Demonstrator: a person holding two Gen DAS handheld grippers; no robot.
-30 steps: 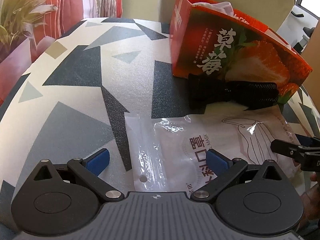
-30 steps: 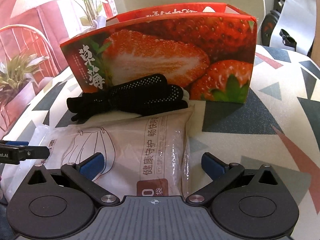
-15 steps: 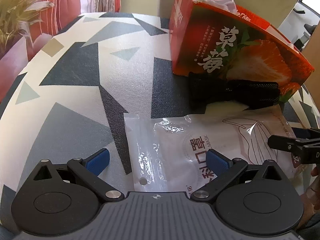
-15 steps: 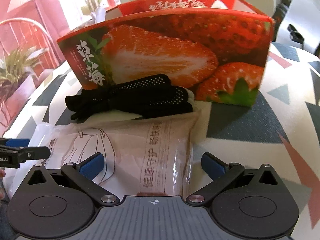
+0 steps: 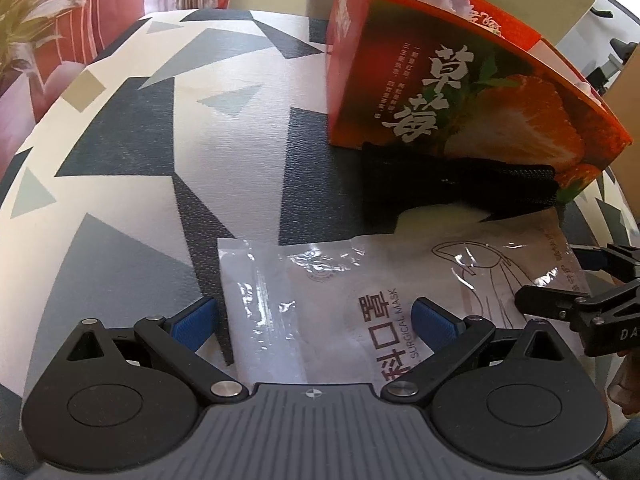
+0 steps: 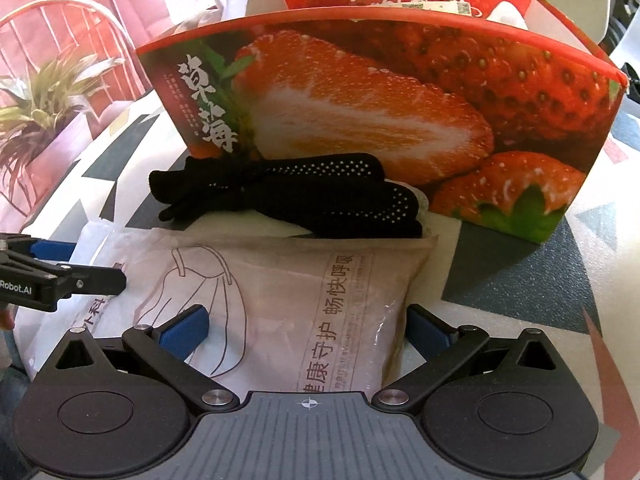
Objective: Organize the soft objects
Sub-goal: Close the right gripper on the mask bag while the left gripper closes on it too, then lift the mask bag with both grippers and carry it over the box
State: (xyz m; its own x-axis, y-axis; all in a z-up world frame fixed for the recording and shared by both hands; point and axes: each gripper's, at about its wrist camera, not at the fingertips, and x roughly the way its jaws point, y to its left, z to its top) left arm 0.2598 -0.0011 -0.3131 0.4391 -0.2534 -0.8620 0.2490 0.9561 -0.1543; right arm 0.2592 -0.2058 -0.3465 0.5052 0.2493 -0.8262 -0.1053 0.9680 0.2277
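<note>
Nearest the cameras, the left gripper (image 5: 314,318) is spread wide over the clear sealed end of the mask packet (image 5: 320,312), its blue pads straddling that corner, pinching nothing. The right gripper (image 6: 306,328) is equally wide, its pads flanking the packet's fuller end; whether they touch the plastic I cannot tell. The packet lies flat on the patterned tablecloth (image 5: 132,184). Beyond it, black gloves (image 6: 304,196) rest against the strawberry box (image 6: 380,112). Bare cloth stretches left of the box.
</note>
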